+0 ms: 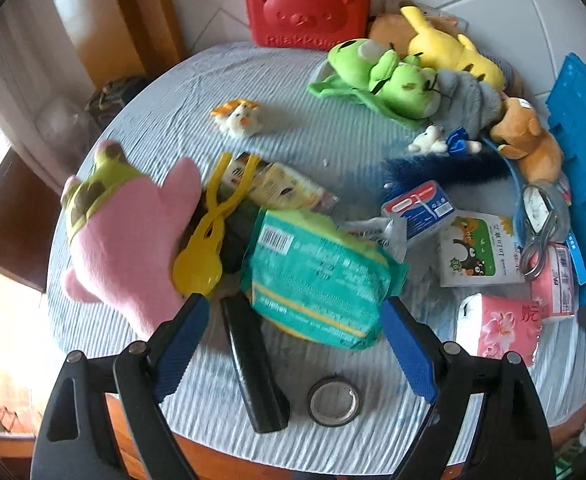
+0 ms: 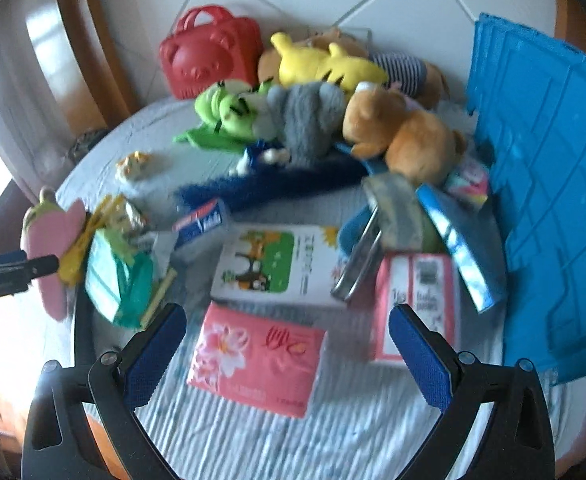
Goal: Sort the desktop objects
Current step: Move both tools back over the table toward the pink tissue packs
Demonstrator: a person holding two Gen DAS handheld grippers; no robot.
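Note:
My left gripper [image 1: 295,312] is open above the near side of a round table with a pale ribbed cloth [image 1: 277,80]. A green wipes pack [image 1: 317,276] lies just beyond its fingertips, untouched. A black cylinder [image 1: 253,368] and a roll of black tape [image 1: 334,400] lie below the jaws. A pink plush [image 1: 133,236] and a yellow plastic clip [image 1: 209,236] lie to the left. My right gripper [image 2: 289,320] is open over a pink flowered tissue pack [image 2: 257,360], apart from it. A white-and-green tissue pack [image 2: 277,266] lies further on.
Plush toys are piled at the back: green [image 1: 377,74], yellow [image 1: 449,48], grey [image 1: 469,100], brown [image 1: 529,136]. A red bear case [image 1: 309,4] stands behind them. A blue crate [image 2: 549,184] takes the right side. Scissors [image 2: 359,256], a second pink pack [image 2: 417,300] and a dark blue fluffy strip [image 2: 269,186] lie mid-table.

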